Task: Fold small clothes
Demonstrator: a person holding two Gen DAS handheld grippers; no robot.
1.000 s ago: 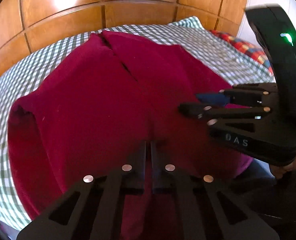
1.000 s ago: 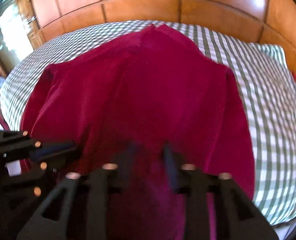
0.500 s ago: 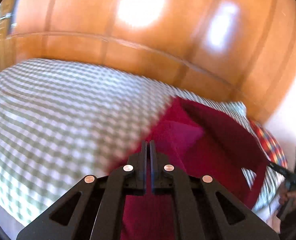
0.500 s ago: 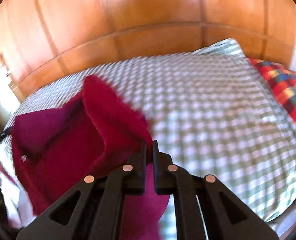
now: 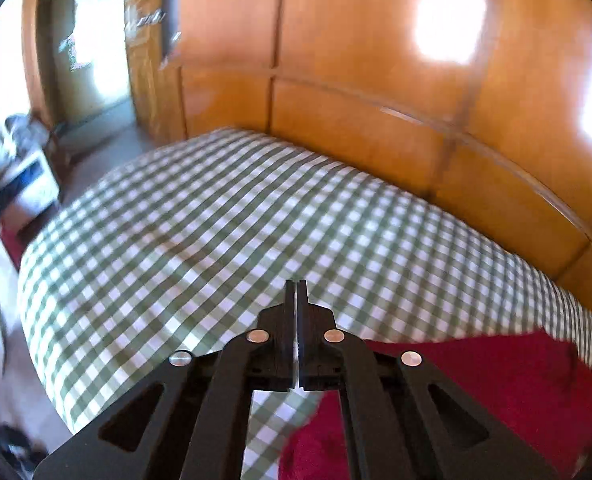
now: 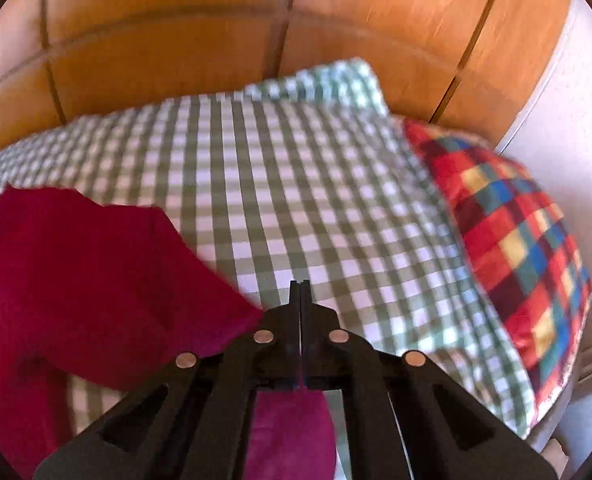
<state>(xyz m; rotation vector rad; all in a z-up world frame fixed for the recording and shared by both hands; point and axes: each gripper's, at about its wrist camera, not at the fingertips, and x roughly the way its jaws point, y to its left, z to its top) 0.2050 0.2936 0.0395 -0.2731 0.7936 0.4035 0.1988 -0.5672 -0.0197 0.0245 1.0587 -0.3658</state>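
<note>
A dark red garment (image 5: 495,392) hangs over the green-and-white checked bed (image 5: 216,220). In the left wrist view it spreads to the lower right, running under my left gripper (image 5: 296,286), whose jaws are pressed together; the pinch itself is hidden under the fingers. In the right wrist view the garment (image 6: 76,280) fills the lower left and a fold of it shows below my right gripper (image 6: 299,286), which is shut on the cloth. Both grippers are lifted above the bed.
A wooden panelled wall (image 5: 375,80) stands behind the bed. A multicoloured checked pillow (image 6: 507,240) lies at the bed's right end, with a green checked pillow (image 6: 335,80) behind it. A doorway and floor clutter (image 5: 24,176) are at the left.
Both grippers have risen and swung apart, left turning left and right turning right. The garment, flat on the bed a second ago, is now lifted and pulled between them.
</note>
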